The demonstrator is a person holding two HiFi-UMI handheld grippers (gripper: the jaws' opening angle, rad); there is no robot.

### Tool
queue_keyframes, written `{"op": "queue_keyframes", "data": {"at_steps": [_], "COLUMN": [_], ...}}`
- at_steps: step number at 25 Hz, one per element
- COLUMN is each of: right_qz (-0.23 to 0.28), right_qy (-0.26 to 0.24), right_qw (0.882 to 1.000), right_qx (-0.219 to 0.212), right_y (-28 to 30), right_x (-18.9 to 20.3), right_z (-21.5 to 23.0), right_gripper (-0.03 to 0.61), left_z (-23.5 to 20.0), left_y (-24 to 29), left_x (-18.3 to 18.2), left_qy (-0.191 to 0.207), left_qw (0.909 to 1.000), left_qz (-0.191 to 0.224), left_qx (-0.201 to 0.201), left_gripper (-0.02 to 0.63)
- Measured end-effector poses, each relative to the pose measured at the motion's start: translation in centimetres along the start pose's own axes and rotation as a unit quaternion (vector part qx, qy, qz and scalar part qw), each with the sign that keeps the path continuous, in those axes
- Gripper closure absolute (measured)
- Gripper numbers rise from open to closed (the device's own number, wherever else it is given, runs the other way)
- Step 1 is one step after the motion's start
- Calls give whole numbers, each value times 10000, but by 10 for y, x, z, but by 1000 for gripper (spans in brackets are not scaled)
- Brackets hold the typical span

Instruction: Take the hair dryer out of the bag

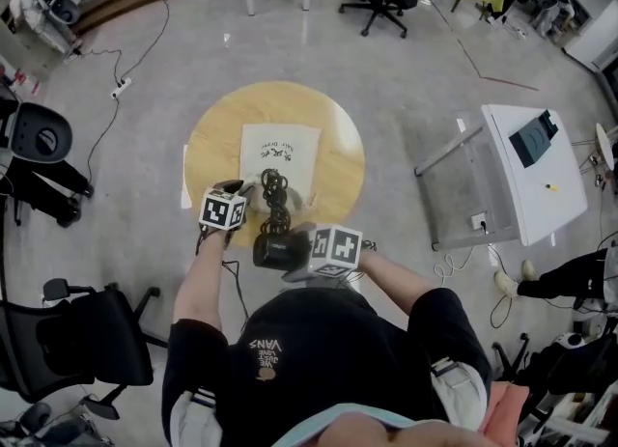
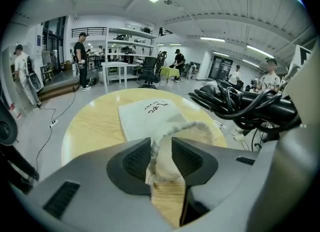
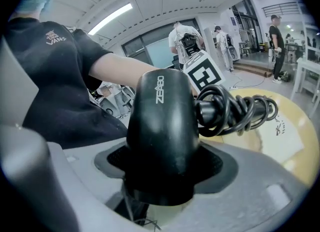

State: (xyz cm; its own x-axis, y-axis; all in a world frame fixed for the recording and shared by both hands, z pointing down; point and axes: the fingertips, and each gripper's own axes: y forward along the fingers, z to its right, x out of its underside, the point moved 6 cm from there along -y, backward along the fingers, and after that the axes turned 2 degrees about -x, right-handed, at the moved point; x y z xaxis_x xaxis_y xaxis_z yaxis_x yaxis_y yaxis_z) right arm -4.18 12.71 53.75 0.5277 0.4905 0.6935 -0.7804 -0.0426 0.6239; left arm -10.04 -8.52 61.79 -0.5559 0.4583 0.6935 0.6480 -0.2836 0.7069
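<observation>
Right gripper view: right claw (image 3: 161, 173) clamps the hair dryer (image 3: 162, 121); left claw (image 2: 161, 158) gapes around the bag (image 2: 145, 116) hem; the tapered barrel may slip.

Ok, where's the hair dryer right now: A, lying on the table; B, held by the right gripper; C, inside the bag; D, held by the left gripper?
B: the right gripper has its fingers clamped on the black hair dryer, which is outside the white bag on the table.
</observation>
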Motion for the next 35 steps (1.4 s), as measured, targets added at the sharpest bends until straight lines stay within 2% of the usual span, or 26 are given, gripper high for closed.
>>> {"op": "queue_keyframes", "data": {"at_steps": [3, 17, 25, 35], "right_qz": [84, 559, 1028, 1665], "right_qy": [33, 58, 178, 483], "right_qw": [9999, 9981, 9939, 9834], "right_qx": [69, 266, 370, 529], "right_y": [-1, -3, -9, -16], "right_x": [-3, -18, -31, -45], "right_z": [-1, -6, -8, -3], "right_gripper": [224, 224, 224, 224], "left_z": [5, 20, 34, 49], "left_y": [-5, -53, -86, -123], "left_x": [7, 12, 6, 12], "left_qy": [11, 16, 306, 53], "left_qw": [9999, 9969, 9923, 9866], "left_qz": [73, 781, 1198, 1630], "left_qx": [114, 53, -2, -105], "left_gripper": [474, 480, 566, 601]}}
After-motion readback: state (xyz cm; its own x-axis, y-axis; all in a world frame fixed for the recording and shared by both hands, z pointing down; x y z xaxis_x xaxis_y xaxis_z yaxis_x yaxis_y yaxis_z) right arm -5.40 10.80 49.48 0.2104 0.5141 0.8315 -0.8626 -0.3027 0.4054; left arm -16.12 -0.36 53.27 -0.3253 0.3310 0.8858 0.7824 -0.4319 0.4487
